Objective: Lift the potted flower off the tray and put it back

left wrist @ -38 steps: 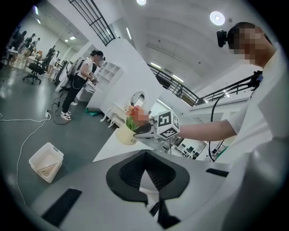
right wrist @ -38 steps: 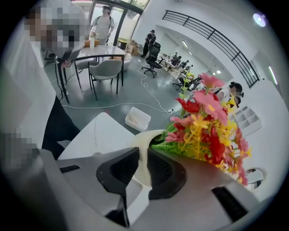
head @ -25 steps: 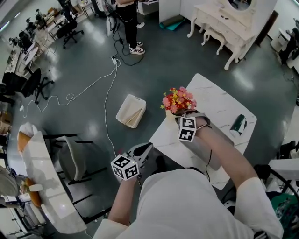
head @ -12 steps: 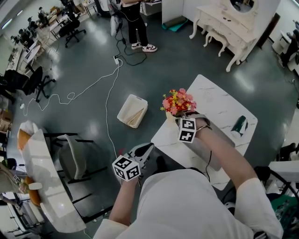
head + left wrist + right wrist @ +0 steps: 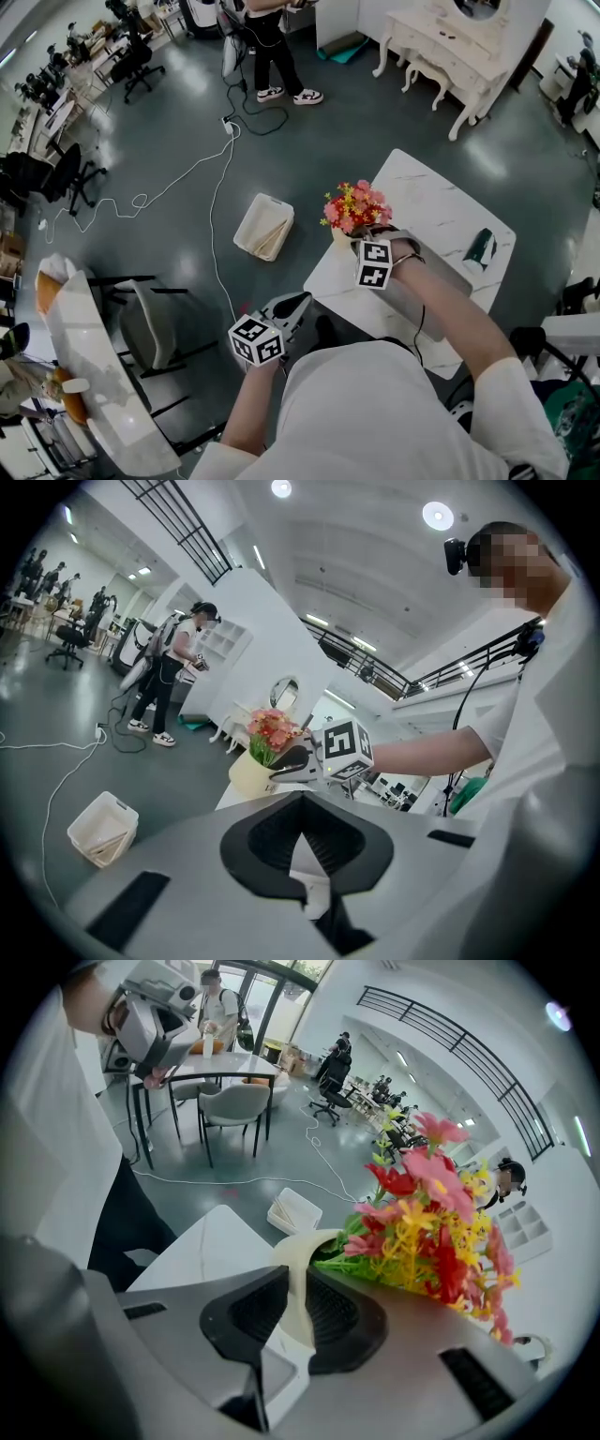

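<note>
We look down on a dark grey floor (image 5: 169,112) with a white marble desk (image 5: 441,202) standing on it. On the desk lies a grey tray (image 5: 452,274), partly covered by the person's right forearm. A person (image 5: 267,47) stands far off on the floor, and from there a white cable (image 5: 178,173) trails towards a white basket (image 5: 263,224) lying just beside the desk. A dark green object (image 5: 480,248) sits near the desk's far edge, well apart from the tray. The potted flower (image 5: 356,204), with pink, red and yellow blooms, is at the tray's end by the desk corner. We cannot tell whether its base rests on the tray or hangs just above it. The right claw (image 5: 362,234) points steeply down and is clamped on the rim of the cream pot (image 5: 302,1241), one jaw inside the pot and the other outside, with the blooms leaning off to its right. The left claw (image 5: 302,808) hangs off the desk's near edge, well apart from the flower. Its jaws are together at the tips with nothing between them.
</note>
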A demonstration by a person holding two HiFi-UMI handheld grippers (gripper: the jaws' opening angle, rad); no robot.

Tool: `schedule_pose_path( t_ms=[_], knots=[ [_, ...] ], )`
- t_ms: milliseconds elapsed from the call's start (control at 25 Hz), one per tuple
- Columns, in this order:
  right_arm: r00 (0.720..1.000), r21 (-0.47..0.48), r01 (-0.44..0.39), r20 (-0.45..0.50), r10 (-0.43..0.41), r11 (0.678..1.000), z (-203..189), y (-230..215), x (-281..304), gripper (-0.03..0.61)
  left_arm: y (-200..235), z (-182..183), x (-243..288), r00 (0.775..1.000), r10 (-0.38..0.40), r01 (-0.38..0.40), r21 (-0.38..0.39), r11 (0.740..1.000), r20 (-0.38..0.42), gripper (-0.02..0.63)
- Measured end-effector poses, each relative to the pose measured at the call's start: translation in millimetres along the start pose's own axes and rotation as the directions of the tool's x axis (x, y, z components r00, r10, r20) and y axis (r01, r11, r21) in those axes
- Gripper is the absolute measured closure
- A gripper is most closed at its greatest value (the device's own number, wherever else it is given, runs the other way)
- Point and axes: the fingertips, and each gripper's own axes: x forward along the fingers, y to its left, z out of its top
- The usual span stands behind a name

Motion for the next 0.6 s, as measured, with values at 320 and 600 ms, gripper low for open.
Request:
schedule_pose_path(
  t_ms=[320, 600],
  knots=[
    [0.999, 0.047, 0.018, -0.035, -0.017, 0.999, -10, 0, 6, 0.514, 10, -5, 5, 0.998, -0.048, 0.048, 0.003, 0.999, -0.049, 0.604],
    [0.996, 0.135, 0.053, -0.082, -0.042, 0.989, -36, 2, 1, 0.514, 10, -10, 22, 0.982, -0.136, 0.138, 0.011, 0.990, -0.131, 0.604]
  ],
)
